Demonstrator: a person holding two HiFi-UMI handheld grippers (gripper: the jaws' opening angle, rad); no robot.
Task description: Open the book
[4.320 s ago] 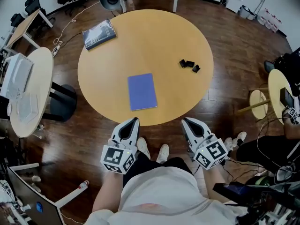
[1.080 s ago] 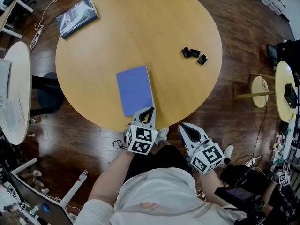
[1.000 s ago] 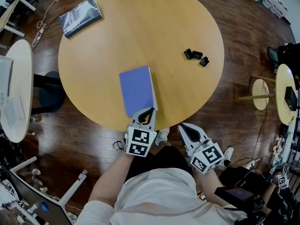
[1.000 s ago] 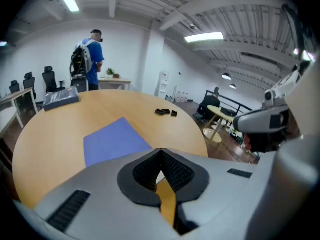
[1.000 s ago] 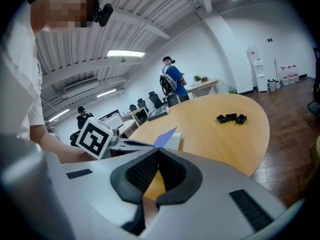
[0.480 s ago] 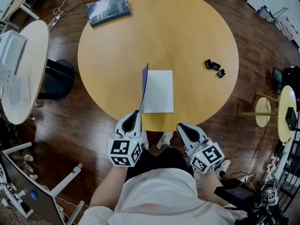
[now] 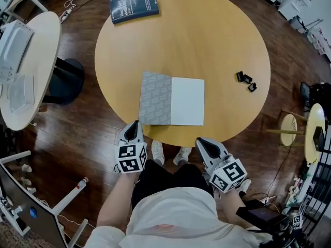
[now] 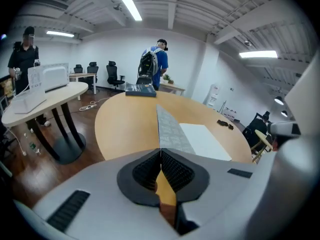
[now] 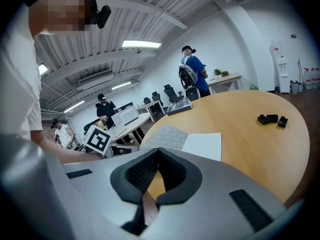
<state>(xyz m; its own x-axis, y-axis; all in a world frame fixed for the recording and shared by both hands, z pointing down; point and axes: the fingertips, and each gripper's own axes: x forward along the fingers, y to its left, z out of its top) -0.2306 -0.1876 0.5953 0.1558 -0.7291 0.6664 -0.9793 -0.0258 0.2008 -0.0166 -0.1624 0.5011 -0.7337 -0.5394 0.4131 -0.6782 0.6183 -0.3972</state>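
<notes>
The book (image 7: 171,105) lies open and flat near the counter's (image 7: 217,40) front edge, its grey patterned inside cover on the left, a blank white page on the right.

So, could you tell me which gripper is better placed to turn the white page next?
Probably the right gripper: it sits nearest the free right edge of the white page, while the left gripper is by the grey inside cover. Its jaws are shut.

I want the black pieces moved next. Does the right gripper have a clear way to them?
Probably yes: only bare table lies between the right gripper and the black pieces; the open book lies aside.
</notes>
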